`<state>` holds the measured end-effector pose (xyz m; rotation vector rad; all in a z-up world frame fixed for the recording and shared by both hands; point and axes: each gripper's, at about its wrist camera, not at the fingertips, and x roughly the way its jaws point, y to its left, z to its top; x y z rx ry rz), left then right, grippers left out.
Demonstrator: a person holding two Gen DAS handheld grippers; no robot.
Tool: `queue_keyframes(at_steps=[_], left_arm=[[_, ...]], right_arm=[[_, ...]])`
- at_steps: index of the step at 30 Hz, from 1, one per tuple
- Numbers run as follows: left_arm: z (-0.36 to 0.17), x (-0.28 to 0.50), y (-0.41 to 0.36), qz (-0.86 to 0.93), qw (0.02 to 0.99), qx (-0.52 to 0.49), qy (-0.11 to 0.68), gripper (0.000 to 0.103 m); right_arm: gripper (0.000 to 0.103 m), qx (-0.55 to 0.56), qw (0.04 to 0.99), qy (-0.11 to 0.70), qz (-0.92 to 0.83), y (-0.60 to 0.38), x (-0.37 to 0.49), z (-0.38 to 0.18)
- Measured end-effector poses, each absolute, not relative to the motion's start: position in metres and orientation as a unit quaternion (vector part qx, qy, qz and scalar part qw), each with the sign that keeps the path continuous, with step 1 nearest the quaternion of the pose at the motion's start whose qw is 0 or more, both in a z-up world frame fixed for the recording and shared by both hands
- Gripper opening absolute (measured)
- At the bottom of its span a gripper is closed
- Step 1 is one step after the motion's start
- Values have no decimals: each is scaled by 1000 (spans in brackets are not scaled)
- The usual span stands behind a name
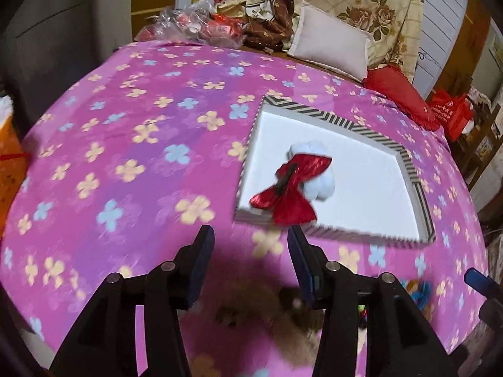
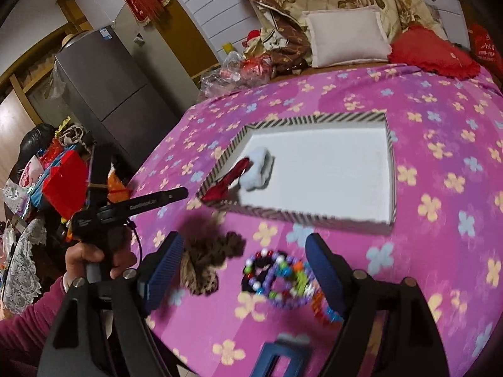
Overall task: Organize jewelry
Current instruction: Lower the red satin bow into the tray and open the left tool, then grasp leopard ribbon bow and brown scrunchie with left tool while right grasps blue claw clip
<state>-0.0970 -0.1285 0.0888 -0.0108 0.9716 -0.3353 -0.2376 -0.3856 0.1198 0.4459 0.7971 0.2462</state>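
- left gripper (image 1: 250, 243): fingers spread and holding nothing, poised above the bed (image 1: 132, 132) just short of the near rim of the striped tray (image 1: 364, 127).
- right gripper (image 2: 245, 251): fingers likewise spread and empty, hovering over the loose pieces near the front of the bed.
- striped tray: white-floored, with a black-and-white striped rim; a red bow clip (image 1: 289, 188) lies across its near-left corner, overlapping a pale blue fluffy piece (image 1: 316, 169).
- beaded bracelets (image 2: 279, 278): a multicoloured tangle on the bedspread, low between the right fingers and nearer the right-hand one, not touched by either.
- brown fuzzy hair piece (image 2: 204, 260): just beside the bracelets, close to the left-hand finger of the right gripper; in the left wrist view it appears blurred below and between the left fingers, outside the tray.
- step in hand, as judged: collecting the next loose item — most likely the bracelets or the brown piece — for transfer into the tray.
- technique: lower the gripper so the fingers straddle one item only, close on a firm bunched part and not a single strand, and lift clear of the tray rim before releasing on the bare white floor.
- caution: beads may slip or trail; the soft bedspread can be pinched along with them.
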Motion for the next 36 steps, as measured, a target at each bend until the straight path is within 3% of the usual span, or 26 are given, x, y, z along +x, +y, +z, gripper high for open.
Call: queue_keyframes(at_steps=[17,36], left_arm=[[73,-172,-77,-183,849,-57,492,49],[44,-172,-112,-179,830,-101,519,52]], right_arm=[[83,150,884,435,80,-364,-316,91],[82,101,870,482,8,-338,-320,37]])
